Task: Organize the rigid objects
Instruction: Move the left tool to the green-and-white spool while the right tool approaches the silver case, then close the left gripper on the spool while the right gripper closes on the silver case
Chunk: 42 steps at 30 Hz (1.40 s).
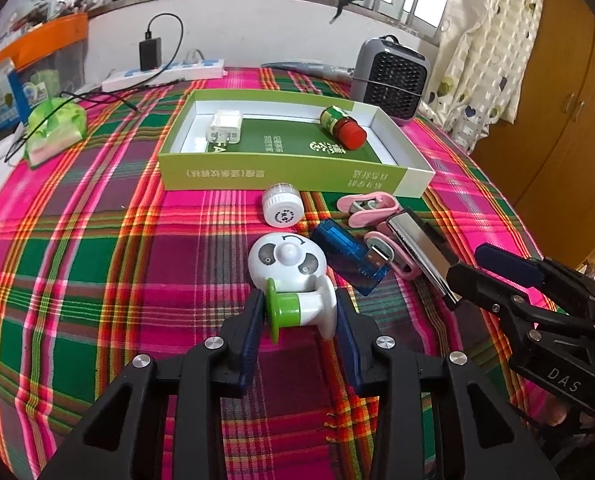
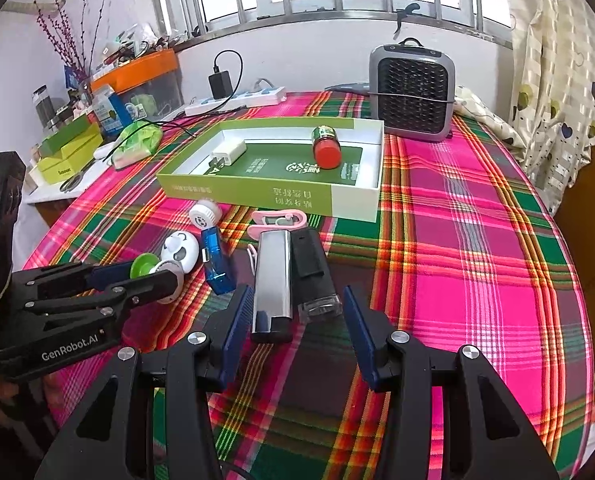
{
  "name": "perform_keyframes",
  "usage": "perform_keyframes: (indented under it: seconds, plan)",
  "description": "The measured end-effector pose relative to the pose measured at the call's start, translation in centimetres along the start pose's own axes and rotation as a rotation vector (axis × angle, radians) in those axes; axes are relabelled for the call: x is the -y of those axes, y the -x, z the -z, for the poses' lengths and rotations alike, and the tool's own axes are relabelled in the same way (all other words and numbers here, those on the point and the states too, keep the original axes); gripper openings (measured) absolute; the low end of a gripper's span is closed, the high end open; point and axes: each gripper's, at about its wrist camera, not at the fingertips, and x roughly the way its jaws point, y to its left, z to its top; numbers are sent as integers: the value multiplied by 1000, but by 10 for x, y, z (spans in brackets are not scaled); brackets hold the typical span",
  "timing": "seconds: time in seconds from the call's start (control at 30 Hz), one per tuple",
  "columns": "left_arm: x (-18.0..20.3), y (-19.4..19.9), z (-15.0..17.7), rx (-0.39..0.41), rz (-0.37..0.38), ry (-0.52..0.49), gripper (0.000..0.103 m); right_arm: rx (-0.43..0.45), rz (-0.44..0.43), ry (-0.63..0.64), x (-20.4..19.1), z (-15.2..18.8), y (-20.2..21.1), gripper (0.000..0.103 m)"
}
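1. We are reaching with both tools into the loose cluster on the plaid worktop [image 1: 97,240], just near of the green box [image 1: 281,176], so we judge the step in hand to be picking up items to put in that box.
2. We are holding the left gripper [image 1: 299,320] with its jaws spread around the green-and-white spool [image 1: 301,308]; the pads are sitting right at the spool's two end discs, and we cannot tell whether they are pressing yet.
3. We are holding the right gripper [image 2: 297,320] with its jaws spread on either side of the near ends of the silver bar [image 2: 273,280] and the black device [image 2: 313,272] lying side by side, neither one pinched.
4. We are judging that the next move calls for closing each pair of jaws squarely, lifting clear of the blue USB device [image 1: 347,256] and the white round gadget [image 1: 285,260] just beside, then carrying far into the box.
5. We are seeing the box already holding a white charger plug [image 1: 224,127] at its left and a red-capped bottle [image 1: 343,126] lying on its side at the right, with bare floor between them.
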Motion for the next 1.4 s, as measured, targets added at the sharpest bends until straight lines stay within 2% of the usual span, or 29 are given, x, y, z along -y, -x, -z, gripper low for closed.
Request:
perform_keyframes:
  seconds: [0.7,0.73,0.77,0.9,1.0,1.23,1.4]
  plan:
    - [-20,13,5,29,-12,26,31,-7,105,114,-28,6,-8,48]
    - [-21,13,5,30,-11,29,31,-8,115,120,-29,6,-8,46]
    - [-21,14,6,30,-14,29,31,-9,119,123,-30,6,-8,40]
    - [-23,15,7,30,-13,28,31,-11,149,140,-33,6,-10,39]
    - [-24,16,8,30,-14,26,31,-11,166,160,-36,7,-10,26]
    - [-25,19,11,28,-22,22,31,-13,157,153,-36,8,-9,26]
    - [-26,24,15,25,-29,9,31,-18,105,151,-37,13,-2,26]
